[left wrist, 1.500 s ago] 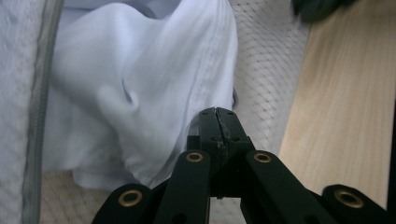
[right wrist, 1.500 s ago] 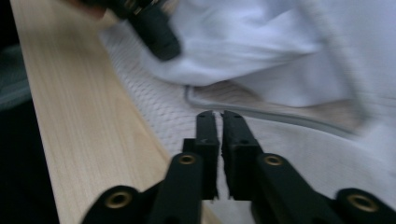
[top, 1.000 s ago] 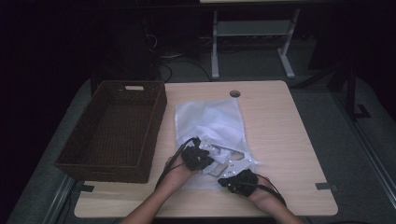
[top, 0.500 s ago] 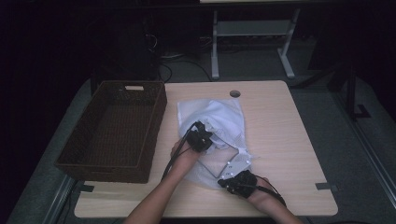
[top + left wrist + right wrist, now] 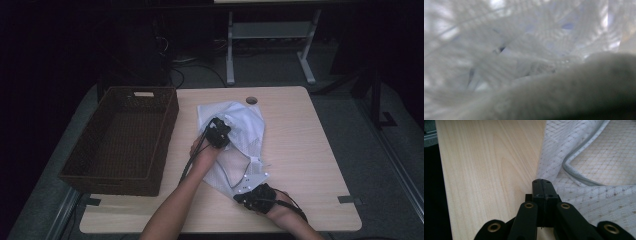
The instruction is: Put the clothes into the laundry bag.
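A white mesh laundry bag [image 5: 246, 131] lies across the middle of the wooden table [image 5: 310, 150], its zipped mouth toward the near edge. My left gripper [image 5: 220, 131] sits pushed in among the bag's far folds. In the left gripper view, blurred mesh [image 5: 529, 37] surrounds the camera, and a soft white cloth [image 5: 574, 90] covers the jaws, which look shut on it. My right gripper [image 5: 248, 195] stays at the bag's near corner. Its jaws [image 5: 542, 185] are shut on the mesh edge [image 5: 599, 200] beside the grey zipper [image 5: 574, 167].
A dark wicker basket [image 5: 167, 132] stands on the table's left part, with nothing in it. A round cable hole [image 5: 251, 100] is near the far edge. Bare wood lies to the right of the bag. Desk legs and cables show on the floor behind.
My left gripper has moved away from me, from near the bag's mouth up toward its far end, and the bag has bunched there. The right gripper has stayed in place.
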The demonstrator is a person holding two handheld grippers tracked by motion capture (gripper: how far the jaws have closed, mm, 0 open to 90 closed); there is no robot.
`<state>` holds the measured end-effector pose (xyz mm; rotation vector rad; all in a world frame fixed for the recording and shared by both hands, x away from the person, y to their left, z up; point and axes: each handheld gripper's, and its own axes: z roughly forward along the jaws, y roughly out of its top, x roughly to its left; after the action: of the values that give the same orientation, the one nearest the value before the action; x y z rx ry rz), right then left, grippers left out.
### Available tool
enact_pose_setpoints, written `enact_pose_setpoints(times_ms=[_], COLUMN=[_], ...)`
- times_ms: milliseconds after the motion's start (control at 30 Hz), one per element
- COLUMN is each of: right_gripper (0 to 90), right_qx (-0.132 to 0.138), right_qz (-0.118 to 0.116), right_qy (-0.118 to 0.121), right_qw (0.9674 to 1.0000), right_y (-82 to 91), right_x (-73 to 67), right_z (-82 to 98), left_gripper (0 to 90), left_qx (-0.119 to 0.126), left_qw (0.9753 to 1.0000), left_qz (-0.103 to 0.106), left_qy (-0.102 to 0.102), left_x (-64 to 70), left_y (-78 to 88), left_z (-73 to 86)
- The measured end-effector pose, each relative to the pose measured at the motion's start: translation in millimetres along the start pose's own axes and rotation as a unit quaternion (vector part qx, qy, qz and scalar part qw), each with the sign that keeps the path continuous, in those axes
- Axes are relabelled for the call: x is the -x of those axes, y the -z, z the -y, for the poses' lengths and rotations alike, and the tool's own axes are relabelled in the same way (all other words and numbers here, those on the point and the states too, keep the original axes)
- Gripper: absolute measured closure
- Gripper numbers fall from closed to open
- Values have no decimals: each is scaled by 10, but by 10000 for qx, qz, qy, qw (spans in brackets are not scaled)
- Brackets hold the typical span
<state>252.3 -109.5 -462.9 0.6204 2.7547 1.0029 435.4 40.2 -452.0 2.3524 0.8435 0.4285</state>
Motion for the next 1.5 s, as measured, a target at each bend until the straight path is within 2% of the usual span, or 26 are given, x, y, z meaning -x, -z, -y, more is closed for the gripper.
enact_pose_setpoints(times_ms=[67, 167, 233, 333, 500, 533, 567, 667, 767, 867, 1000, 1100, 1200, 1300, 1333, 1400, 1467, 1500], right_gripper=[900, 900, 900, 900, 900, 900, 900, 900, 900, 900, 900, 900, 900, 900, 900, 900, 900, 900], right_qx=[-1, 10, 1, -5, 8, 12, 4, 13, 24, 33, 50, 55, 64, 82, 87, 96, 100, 98], right_qz=[-2, -21, -29, -23, 32, 38, 30, 24, 35, 39, 17, 39, 55, 92, 120, 186, 245, 276], right_qy=[-13, -52, -89, -107, -66, -59, -72, -67, -56, -59, -81, -80, -104, -133, -132, -128, -131, -140], right_qw=[10000, 10000, 10000, 9999, 10000, 10000, 10000, 10000, 10000, 10000, 10000, 9999, 9999, 9998, 9998, 9997, 9996, 9995], right_y=[0, -1, 0, -1, -2, -2, -1, -1, -1, -1, -2, -3, -3, -8, -11, -15, -20, -20], right_x=[5, 10, 11, 11, -6, -5, -5, -1, -1, -4, 3, -1, -4, -4, -3, -5, -2, 0], right_z=[0, 3, 1, -1, 0, 0, 0, 1, 4, 7, 11, 10, 12, 10, 8, 6, 3, 3], left_gripper=[900, 882, 857, 838, 818, 803, 792, 751, 695, 663, 680, 884, 897, 897, 897, 897, 896, 896], left_qx=[3, 65, 149, 287, 640, 640, 709, 765, 768, 792, 706, 675, 773, 852, 711, 466, 233, 161], left_qw=[10000, 9996, 9990, 9983, 9968, 9968, 9965, 9963, 9964, 9962, 9968, 9965, 9949, 9908, 9898, 9882, 9871, 9874], left_qz=[70, 277, 398, 472, 431, 431, 392, 295, 145, 119, 45, 273, 398, 587, 639, 703, 831, 913], left_qy=[-4, -44, -105, -209, -208, -208, -216, -274, -336, -342, -377, -402, -519, -867, -1052, -1275, -1348, -1286], left_x=[28, 81, 120, 148, 62, 62, 21, 0, -4, -13, -57, -87, -5, 189, 283, 379, 420, 432], left_y=[19, 135, 263, 495, 932, 932, 1042, 1118, 1133, 1131, 1038, 1000, 1109, 1280, 1286, 1214, 1083, 1021], left_z=[0, 39, 86, 158, 214, 214, 201, 170, 132, 123, 105, 105, 140, 265, 342, 451, 560, 609])
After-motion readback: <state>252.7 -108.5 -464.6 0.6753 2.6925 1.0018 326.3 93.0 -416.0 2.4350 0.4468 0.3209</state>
